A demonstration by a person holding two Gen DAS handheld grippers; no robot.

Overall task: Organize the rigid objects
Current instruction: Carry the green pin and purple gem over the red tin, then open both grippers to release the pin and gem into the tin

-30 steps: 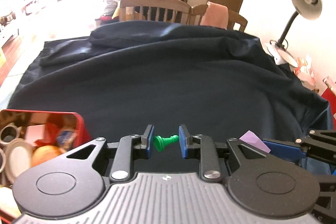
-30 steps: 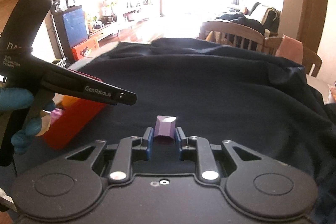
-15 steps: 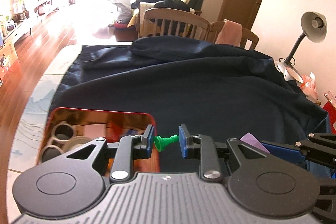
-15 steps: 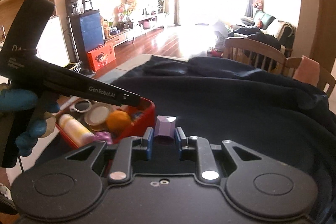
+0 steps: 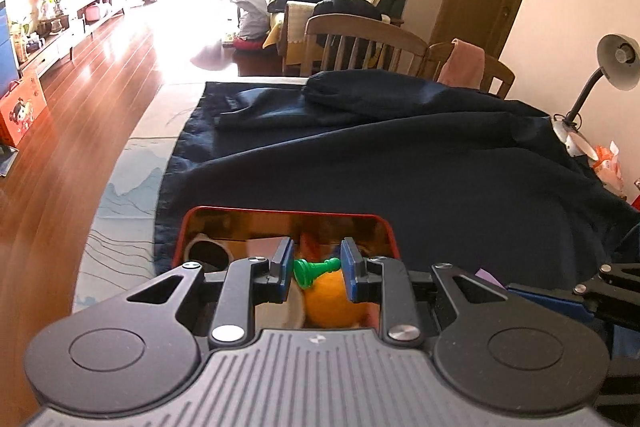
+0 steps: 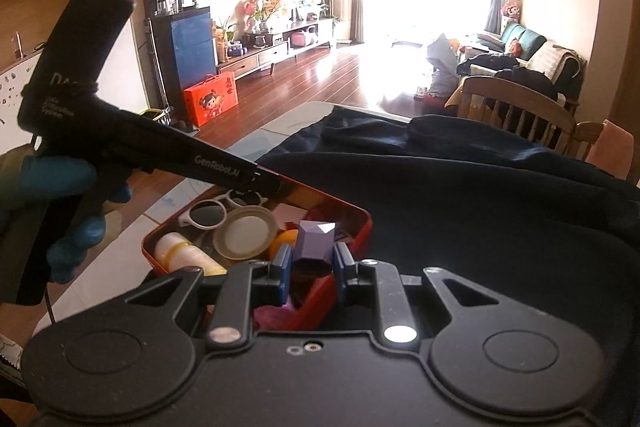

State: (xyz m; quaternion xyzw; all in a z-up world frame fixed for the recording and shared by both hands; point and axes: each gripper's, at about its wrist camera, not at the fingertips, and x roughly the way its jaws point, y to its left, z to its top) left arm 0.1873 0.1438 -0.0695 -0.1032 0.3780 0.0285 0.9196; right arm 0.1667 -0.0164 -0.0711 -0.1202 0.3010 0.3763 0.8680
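Observation:
My left gripper [image 5: 316, 269] is shut on a small green chess pawn [image 5: 314, 270] lying sideways between its blue pads, right above the red tin box [image 5: 288, 215]. An orange ball [image 5: 326, 301] lies in the box under the pawn. In the right wrist view my right gripper [image 6: 311, 259] is shut on a purple faceted block [image 6: 313, 243] and hangs over the near right corner of the red tin box [image 6: 354, 239]. The left gripper's black body [image 6: 160, 151], held by a blue-gloved hand [image 6: 60, 183], reaches over the box's far side.
The box holds white-framed sunglasses [image 6: 208, 213], a round lid [image 6: 245, 231], a white tube [image 6: 182, 253] and other items. A dark blue cloth [image 5: 400, 163] covers the table. Wooden chairs [image 5: 360, 45] stand at the far edge, a desk lamp [image 5: 604, 75] at the right.
Both grippers have travelled left across the cloth with their loads. The red box, first at the left edge of both views, now lies directly under both grippers.

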